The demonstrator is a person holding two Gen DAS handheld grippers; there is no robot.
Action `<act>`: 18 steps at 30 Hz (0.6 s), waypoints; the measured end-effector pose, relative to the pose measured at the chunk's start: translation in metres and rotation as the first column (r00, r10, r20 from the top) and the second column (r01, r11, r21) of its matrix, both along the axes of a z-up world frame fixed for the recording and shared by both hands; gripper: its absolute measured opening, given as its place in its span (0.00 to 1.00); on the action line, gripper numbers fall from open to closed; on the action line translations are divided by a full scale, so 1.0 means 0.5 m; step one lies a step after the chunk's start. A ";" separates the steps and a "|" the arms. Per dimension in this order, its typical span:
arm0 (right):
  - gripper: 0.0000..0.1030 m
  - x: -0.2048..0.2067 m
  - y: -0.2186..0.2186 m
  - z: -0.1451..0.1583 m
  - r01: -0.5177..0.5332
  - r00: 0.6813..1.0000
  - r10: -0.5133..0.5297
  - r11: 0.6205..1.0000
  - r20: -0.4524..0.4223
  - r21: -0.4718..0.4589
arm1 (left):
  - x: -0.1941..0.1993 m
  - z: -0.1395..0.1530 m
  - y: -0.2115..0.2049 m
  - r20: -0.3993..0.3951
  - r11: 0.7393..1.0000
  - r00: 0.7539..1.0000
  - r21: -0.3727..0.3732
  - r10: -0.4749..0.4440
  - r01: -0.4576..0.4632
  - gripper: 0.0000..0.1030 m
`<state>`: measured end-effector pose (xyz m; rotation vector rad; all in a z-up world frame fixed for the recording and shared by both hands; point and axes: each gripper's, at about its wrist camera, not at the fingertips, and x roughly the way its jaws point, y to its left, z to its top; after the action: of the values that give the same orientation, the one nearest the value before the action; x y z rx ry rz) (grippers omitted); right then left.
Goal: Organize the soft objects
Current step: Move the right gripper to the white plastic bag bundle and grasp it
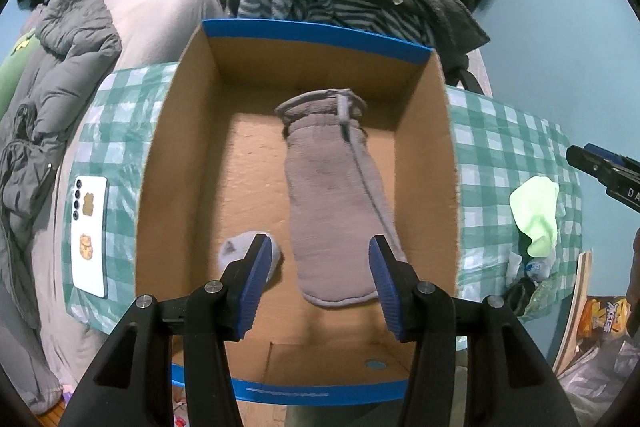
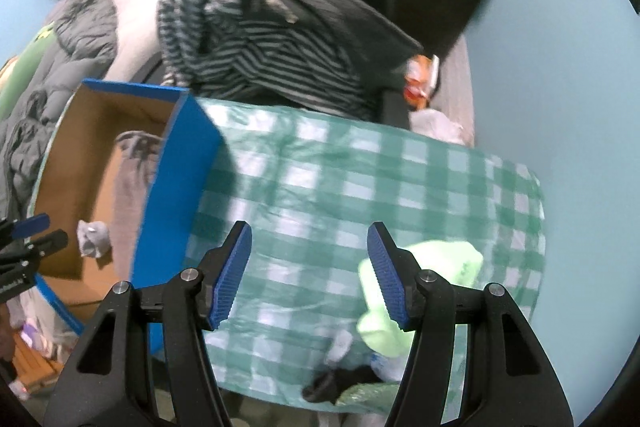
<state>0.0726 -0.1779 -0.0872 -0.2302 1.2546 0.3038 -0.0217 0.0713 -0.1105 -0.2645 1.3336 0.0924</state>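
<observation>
A: Nearest the lens of the left wrist view, the left gripper (image 1: 318, 281) is seen with its blue pads spread and nothing clamped between them. It is held above the cardboard box (image 1: 448, 163), pointing steeply down.

B: What is already stored in the box?

A: A grey sock (image 1: 332, 195) is laid flat on the floor of the box. Its long axis runs from near to far, with the cuff at the far end and the toe at the near end. A small pale sock (image 1: 236, 249) is bunched at the near left, just beside the left pad.

B: And the right gripper (image 2: 310, 277)?

A: It is released as well; no item is gripped. It is positioned over the green checked cloth (image 2: 320, 167), to the right of the box. The light green sock (image 2: 440, 259) lies crumpled under and beyond its right pad. No clear axis can be read, because the view is blurred.

B: How should the step in hand be performed?

A: The light green sock is judged to be the next item. The right gripper should be centred over the thickest fold, lowered until both pads straddle the fabric, and then closed firmly. The cloth beneath should not be pinched. Placement beside the grey sock, on the same axis, is recommended.
</observation>
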 end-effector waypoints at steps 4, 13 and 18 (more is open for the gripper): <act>0.58 0.002 -0.068 -0.002 0.058 0.998 -0.058 0.998 -0.008 -0.003 | 0.013 0.003 -0.030 0.002 1.000 1.000 -0.001 -0.022 0.022 0.50; 0.58 -0.005 -0.203 -0.013 0.182 0.983 -0.182 0.983 -0.026 -0.016 | 0.047 0.006 -0.117 0.009 0.994 0.994 -0.011 -0.105 0.105 0.50; 0.58 -0.023 -0.264 -0.019 0.238 0.970 -0.239 0.971 -0.044 -0.022 | 0.064 0.007 -0.176 0.013 0.985 0.985 -0.016 -0.171 0.171 0.50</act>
<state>0.0612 -0.3100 -0.0964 -0.0851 1.3167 0.0919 0.0103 -0.0167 -0.1068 -0.1634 1.3404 -0.0653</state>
